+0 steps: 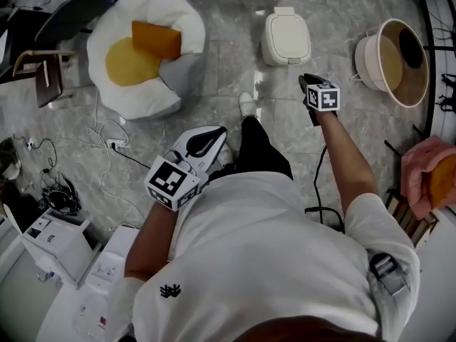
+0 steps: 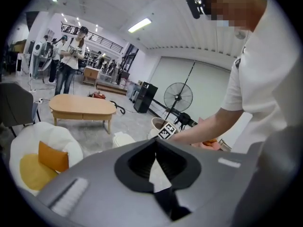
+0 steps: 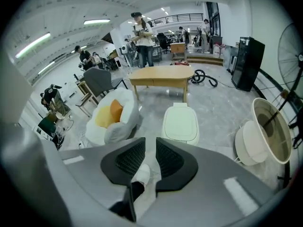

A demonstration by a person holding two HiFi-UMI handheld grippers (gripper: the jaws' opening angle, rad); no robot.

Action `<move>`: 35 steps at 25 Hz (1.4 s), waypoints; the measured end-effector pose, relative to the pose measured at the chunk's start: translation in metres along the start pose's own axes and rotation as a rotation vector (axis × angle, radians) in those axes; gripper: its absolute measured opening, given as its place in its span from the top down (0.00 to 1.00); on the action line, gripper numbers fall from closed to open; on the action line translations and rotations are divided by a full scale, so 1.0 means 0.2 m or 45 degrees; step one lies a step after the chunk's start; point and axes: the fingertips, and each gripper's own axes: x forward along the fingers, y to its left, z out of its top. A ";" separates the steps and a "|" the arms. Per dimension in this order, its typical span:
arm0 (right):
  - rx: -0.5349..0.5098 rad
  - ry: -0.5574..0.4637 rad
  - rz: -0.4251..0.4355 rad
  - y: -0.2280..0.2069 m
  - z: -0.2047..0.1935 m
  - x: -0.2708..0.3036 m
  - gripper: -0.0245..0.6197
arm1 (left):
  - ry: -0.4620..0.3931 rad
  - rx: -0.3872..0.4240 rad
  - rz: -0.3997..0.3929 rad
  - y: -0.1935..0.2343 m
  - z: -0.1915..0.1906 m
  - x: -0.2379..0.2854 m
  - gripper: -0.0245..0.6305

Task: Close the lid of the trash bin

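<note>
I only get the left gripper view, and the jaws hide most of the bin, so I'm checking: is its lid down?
Observer: Yes. The head view shows the bin with its lid flat down.
Operator: Is the right gripper on it?
Observer: No. The right gripper is clear of the bin, jaws open, nothing between them.
Operator: Aimed at it?
Observer: Yes, in its own view the bin sits straight ahead of the jaws.
</note>
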 end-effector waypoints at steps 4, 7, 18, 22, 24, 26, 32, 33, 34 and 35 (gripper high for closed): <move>-0.027 -0.100 0.023 0.20 0.00 -0.26 0.86 | -0.033 0.060 -0.011 -0.10 -0.03 -0.16 0.88; -0.029 -0.168 0.030 0.35 -0.03 -0.45 0.87 | -0.056 0.091 -0.016 -0.16 -0.04 -0.26 0.88; -0.061 -0.406 0.096 0.83 -0.07 -1.10 0.88 | -0.134 0.161 -0.031 -0.33 -0.08 -0.49 0.88; -0.092 -0.483 0.103 0.96 -0.05 -1.26 0.89 | -0.149 0.172 -0.032 -0.36 -0.10 -0.56 0.88; -0.109 -0.511 0.107 1.03 -0.05 -1.33 0.89 | -0.155 0.174 -0.030 -0.37 -0.12 -0.60 0.88; -0.126 -0.536 0.111 1.08 -0.05 -1.38 0.89 | -0.160 0.174 -0.028 -0.37 -0.14 -0.63 0.88; -0.156 -0.592 0.133 1.23 -0.08 -1.50 0.89 | -0.164 0.168 -0.008 -0.36 -0.20 -0.70 0.87; -0.162 -0.596 0.136 1.25 -0.08 -1.51 0.89 | -0.166 0.168 -0.005 -0.36 -0.21 -0.71 0.88; -0.167 -0.600 0.139 1.26 -0.09 -1.51 0.89 | -0.168 0.167 -0.003 -0.36 -0.22 -0.72 0.88; -0.170 -0.602 0.141 1.27 -0.09 -1.52 0.90 | -0.171 0.166 0.000 -0.36 -0.22 -0.73 0.88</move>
